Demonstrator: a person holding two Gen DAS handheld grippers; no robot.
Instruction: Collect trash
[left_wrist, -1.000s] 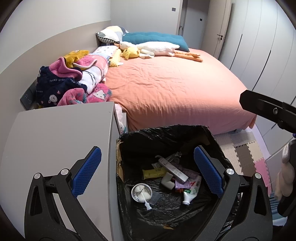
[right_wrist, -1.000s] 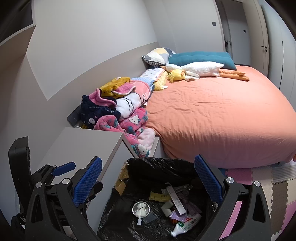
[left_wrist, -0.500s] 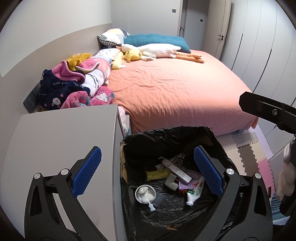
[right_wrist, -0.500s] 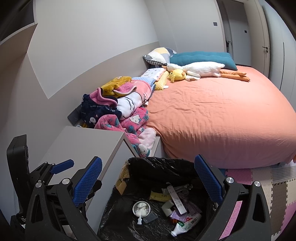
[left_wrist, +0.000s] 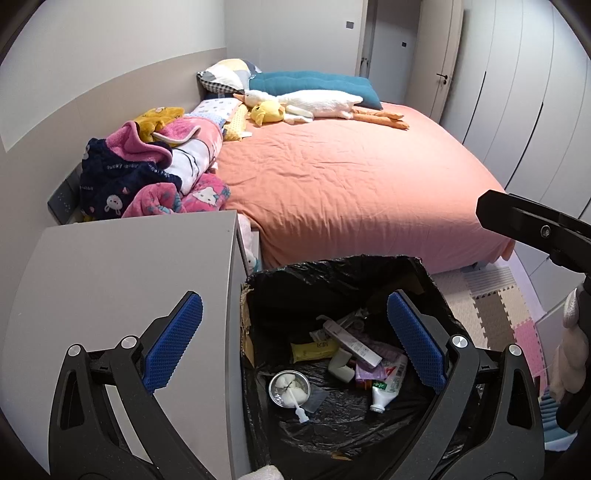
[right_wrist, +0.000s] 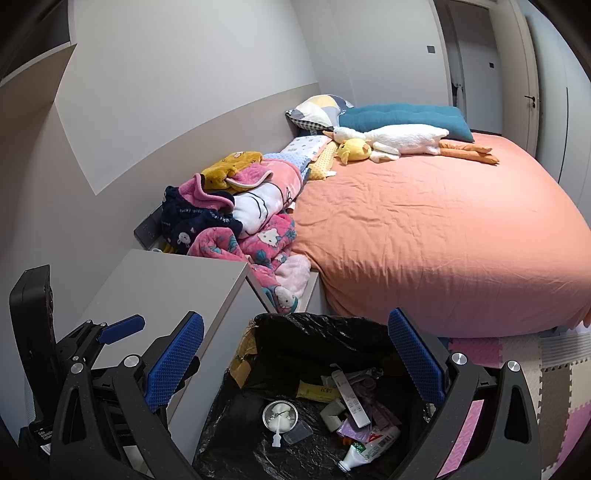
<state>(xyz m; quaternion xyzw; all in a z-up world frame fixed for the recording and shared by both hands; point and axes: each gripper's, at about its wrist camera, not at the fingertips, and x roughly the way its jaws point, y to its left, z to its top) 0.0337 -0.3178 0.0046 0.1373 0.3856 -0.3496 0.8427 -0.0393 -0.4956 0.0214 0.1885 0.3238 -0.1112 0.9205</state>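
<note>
The left gripper (left_wrist: 293, 341) hangs released, its blue-padded jaws spread wide and nothing between them. One finger hovers over the grey nightstand (left_wrist: 122, 280), the other over the trash bin (left_wrist: 332, 273); neither touches anything. The right gripper (right_wrist: 295, 360) is likewise released and empty, jaws wide apart, straddling the same bin from above. In the right wrist view the left gripper's body shows at the lower left edge, over the nightstand's near corner.

The bin, lined with a black bag, stands on the floor just beside the nightstand's right edge and near the foot corner of the bed (left_wrist: 351, 184). The collected trash lies at its bottom: a small round metal cup (left_wrist: 289, 387) holding white wads, a yellow packet (left_wrist: 314, 349), a long white test cassette (left_wrist: 352, 341), a white squeeze bottle (left_wrist: 386, 387) lying on its side, and purple wrappers (left_wrist: 369, 373). Brown cardboard shows at the bin's left rim.

A heap of pink and navy clothes (right_wrist: 229, 221) sits along the bed's left edge by the wall. A white goose plush (right_wrist: 402, 142) lies across the head end, touching a yellow duck plush (right_wrist: 352, 149).
</note>
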